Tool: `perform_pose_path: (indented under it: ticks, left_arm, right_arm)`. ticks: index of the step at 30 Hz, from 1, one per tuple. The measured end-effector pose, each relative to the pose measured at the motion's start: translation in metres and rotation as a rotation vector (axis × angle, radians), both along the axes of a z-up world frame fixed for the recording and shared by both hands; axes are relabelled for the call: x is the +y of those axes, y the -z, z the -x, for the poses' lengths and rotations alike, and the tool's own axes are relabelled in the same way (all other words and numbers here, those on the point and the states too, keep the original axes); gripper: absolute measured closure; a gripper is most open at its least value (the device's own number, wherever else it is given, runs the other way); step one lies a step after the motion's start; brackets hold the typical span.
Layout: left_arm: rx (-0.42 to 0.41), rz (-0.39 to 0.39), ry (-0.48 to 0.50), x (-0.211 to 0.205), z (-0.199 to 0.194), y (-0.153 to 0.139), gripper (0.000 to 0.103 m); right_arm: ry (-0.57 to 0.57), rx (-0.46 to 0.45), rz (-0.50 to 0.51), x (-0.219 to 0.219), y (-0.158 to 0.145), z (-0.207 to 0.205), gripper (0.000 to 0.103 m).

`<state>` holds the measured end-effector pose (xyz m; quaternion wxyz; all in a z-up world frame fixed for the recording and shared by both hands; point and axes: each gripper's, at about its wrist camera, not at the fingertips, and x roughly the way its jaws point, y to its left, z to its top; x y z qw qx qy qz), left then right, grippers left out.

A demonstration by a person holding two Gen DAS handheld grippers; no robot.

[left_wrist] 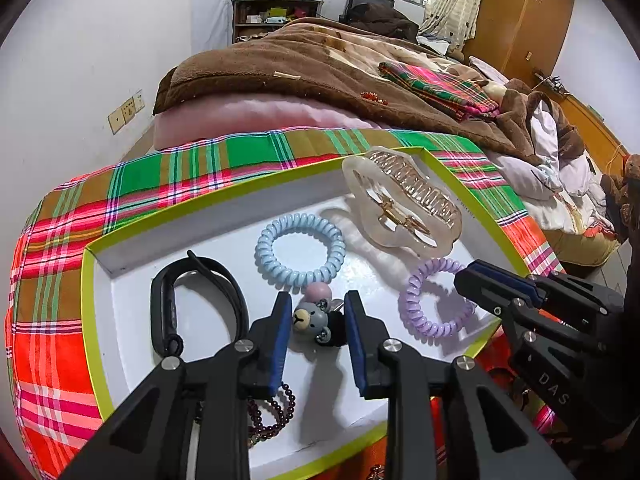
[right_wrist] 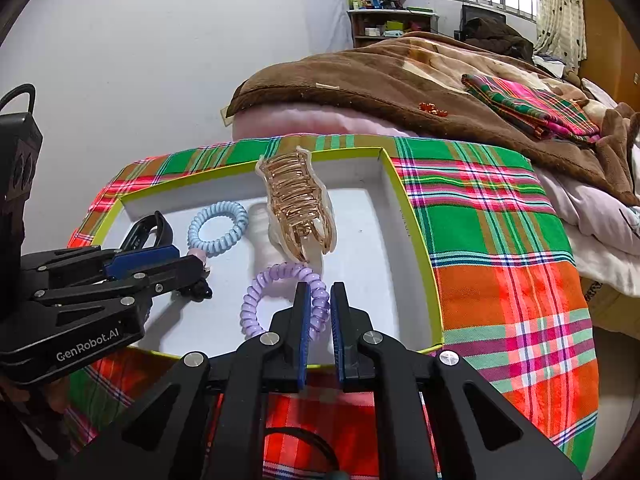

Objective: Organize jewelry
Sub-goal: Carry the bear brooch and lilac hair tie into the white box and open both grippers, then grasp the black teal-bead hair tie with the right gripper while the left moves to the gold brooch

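A white tray with a lime-green rim (left_wrist: pixel 200 204) (right_wrist: pixel 416 240) lies on a plaid cloth. In it are a black smart band (left_wrist: pixel 164 308), a blue coil hair tie (left_wrist: pixel 300 222) (right_wrist: pixel 218 248), a pearly claw clip (left_wrist: pixel 404 204) (right_wrist: pixel 298 204), a dark beaded bracelet (left_wrist: pixel 276 412), a grey bear hair tie (left_wrist: pixel 308 316) and a purple coil hair tie (left_wrist: pixel 424 326) (right_wrist: pixel 247 304). My left gripper (left_wrist: pixel 318 296) (right_wrist: pixel 192 260) stands open astride the bear tie, which rests on the tray. My right gripper (right_wrist: pixel 320 286) (left_wrist: pixel 460 276) is shut on the purple coil's right side.
The plaid cloth (right_wrist: pixel 500 220) covers the end of a bed. Behind the tray are a pink pad, a brown blanket (left_wrist: pixel 300 64) and a folded plaid cloth (left_wrist: pixel 444 88). A white wall runs along the left; a cluttered shelf (left_wrist: pixel 272 12) stands far back.
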<state>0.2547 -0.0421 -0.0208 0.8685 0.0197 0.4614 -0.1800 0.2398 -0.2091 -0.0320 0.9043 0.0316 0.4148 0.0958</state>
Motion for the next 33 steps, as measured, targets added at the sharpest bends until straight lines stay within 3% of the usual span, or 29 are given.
perform_pose_path:
  ticks: [18, 25, 33]
  left_arm:
    - [0.020, -0.006, -0.012, 0.001, 0.003, 0.002, 0.056]
    - [0.017, -0.006, -0.016, 0.002, 0.005, -0.001, 0.050]
    - [-0.001, 0.021, -0.027, 0.006, 0.014, -0.013, 0.048]
  right_arm:
    - [0.018, -0.006, -0.018, -0.003, -0.001, 0.003, 0.089]
    - [0.031, -0.012, -0.029, -0.006, -0.004, 0.007, 0.080]
    - [0.040, -0.044, -0.049, -0.012, -0.014, 0.018, 0.078]
